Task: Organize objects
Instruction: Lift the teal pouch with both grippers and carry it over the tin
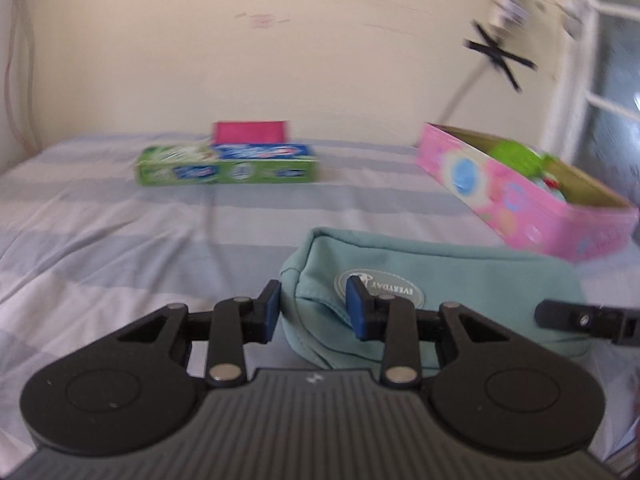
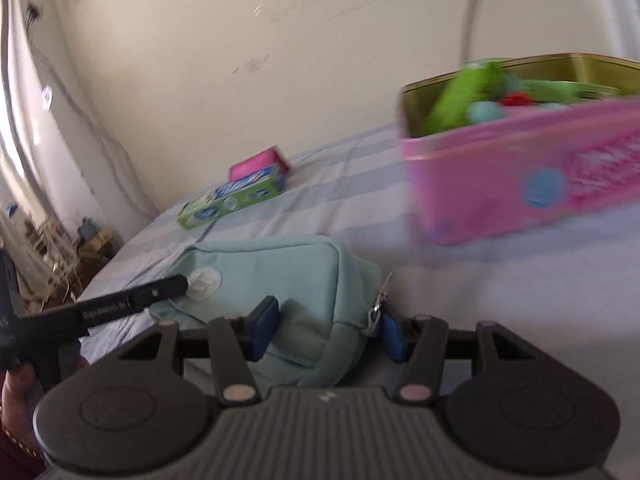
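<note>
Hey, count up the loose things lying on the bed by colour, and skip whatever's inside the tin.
Teal: 1, the pouch
Green: 1, the toothpaste box
Pink: 2, the tin and the small box
Total: 4

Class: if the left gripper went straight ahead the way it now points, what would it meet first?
The teal pouch. The left gripper has its jaws open, and the pouch's near left end already lies between them. Whether it touches the pads is unclear. The toothpaste box lies much farther back.

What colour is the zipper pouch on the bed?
Pale teal pouch, clearest in the left wrist view.
</note>
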`<move>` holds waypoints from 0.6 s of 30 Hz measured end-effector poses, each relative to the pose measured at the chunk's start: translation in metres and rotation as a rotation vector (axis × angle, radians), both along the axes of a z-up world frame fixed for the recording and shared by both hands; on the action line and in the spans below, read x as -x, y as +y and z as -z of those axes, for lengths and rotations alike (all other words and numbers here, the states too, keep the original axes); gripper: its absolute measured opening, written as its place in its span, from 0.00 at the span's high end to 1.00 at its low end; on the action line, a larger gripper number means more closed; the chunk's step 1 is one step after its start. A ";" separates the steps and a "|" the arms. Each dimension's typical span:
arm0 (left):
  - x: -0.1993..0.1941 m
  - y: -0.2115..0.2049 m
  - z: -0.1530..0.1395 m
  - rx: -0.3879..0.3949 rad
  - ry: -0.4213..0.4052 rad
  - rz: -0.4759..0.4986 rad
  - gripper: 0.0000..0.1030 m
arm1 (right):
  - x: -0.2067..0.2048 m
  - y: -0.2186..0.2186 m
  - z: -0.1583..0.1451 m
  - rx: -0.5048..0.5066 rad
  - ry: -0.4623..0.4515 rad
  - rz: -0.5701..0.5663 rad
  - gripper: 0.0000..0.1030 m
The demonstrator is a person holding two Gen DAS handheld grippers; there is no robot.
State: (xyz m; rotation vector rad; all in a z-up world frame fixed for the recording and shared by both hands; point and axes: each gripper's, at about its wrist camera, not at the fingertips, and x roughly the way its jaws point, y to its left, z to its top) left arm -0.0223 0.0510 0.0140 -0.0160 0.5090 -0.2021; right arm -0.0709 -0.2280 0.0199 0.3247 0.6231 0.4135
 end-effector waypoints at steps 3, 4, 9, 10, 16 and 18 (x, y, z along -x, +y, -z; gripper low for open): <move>0.005 -0.029 0.001 -0.038 -0.022 0.038 0.64 | 0.016 -0.023 0.001 -0.004 -0.026 0.056 0.51; 0.007 -0.038 0.001 -0.046 -0.027 0.052 0.64 | 0.020 -0.032 0.003 -0.002 -0.030 0.079 0.51; 0.017 -0.077 0.001 -0.060 -0.024 0.155 0.63 | 0.037 -0.078 0.007 -0.032 -0.050 0.180 0.49; 0.018 -0.085 0.001 -0.061 -0.020 0.190 0.63 | 0.038 -0.084 0.006 -0.019 -0.048 0.213 0.49; 0.008 -0.126 -0.001 -0.094 -0.014 0.210 0.63 | 0.033 -0.112 0.008 -0.034 -0.048 0.311 0.50; 0.004 -0.131 -0.003 -0.083 0.006 0.204 0.63 | 0.032 -0.116 0.006 -0.013 -0.053 0.318 0.50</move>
